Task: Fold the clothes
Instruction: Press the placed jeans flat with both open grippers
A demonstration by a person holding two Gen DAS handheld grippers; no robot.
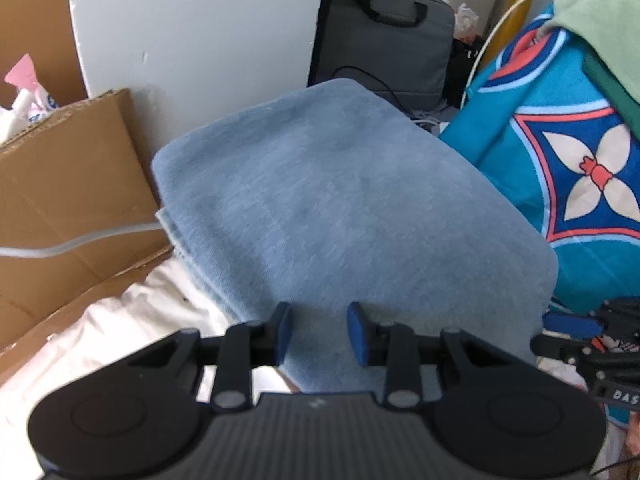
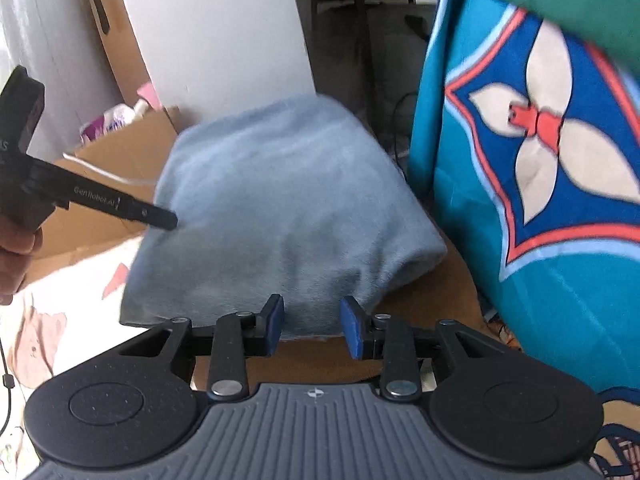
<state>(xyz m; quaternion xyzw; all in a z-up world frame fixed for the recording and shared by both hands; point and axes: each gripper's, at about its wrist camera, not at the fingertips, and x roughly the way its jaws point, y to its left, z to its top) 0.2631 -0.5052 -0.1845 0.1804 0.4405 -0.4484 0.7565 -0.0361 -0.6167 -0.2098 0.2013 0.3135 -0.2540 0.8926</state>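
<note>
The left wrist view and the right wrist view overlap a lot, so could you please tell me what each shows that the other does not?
Only the left wrist view shows the grey laptop bag and the light green cloth. Only the right wrist view shows a hand gripping the left claw's handle. Both show the folded blue cloth ahead of open claws, the cardboard box and the patterned teal fabric.
</note>
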